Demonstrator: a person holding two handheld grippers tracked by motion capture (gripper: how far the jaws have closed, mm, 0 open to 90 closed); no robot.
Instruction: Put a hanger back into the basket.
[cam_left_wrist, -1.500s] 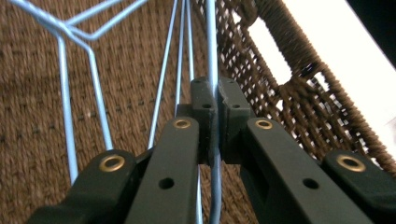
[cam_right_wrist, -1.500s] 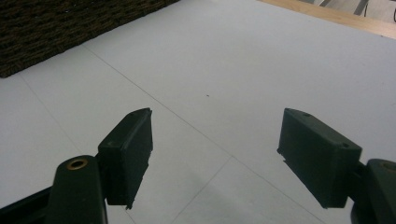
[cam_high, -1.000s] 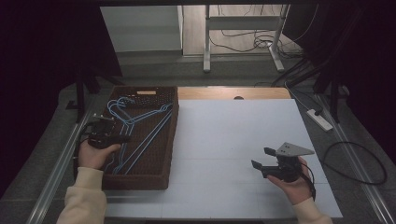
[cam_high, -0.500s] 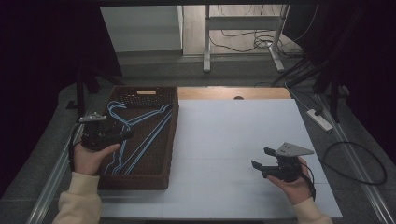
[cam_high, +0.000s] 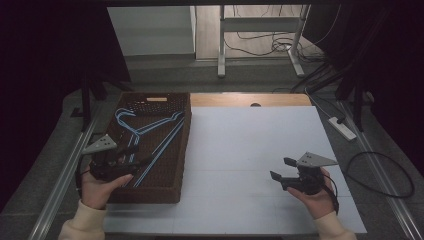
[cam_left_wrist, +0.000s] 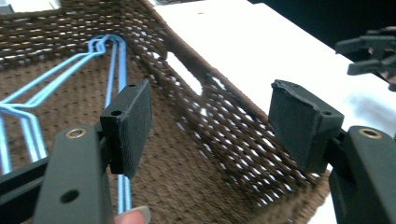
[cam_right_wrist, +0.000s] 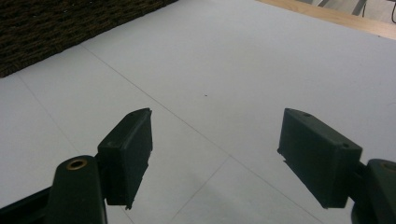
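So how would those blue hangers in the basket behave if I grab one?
The blue hangers look like thin wire, so probably light and a bit springy. They lie nested together in the woven basket, so lifting one may drag another. Their hooks could snag the basket's mesh.

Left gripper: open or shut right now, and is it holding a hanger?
Open and empty. The left gripper has just been opening; its jaws stand wide apart with nothing between, and the blue hangers lie in the brown basket.

My workspace, a lab recording bay: white table (cam_high: 250, 150) flanked by black curtains (cam_high: 45, 75), loose cables (cam_high: 265, 42), power strip (cam_high: 342, 128) on the floor.
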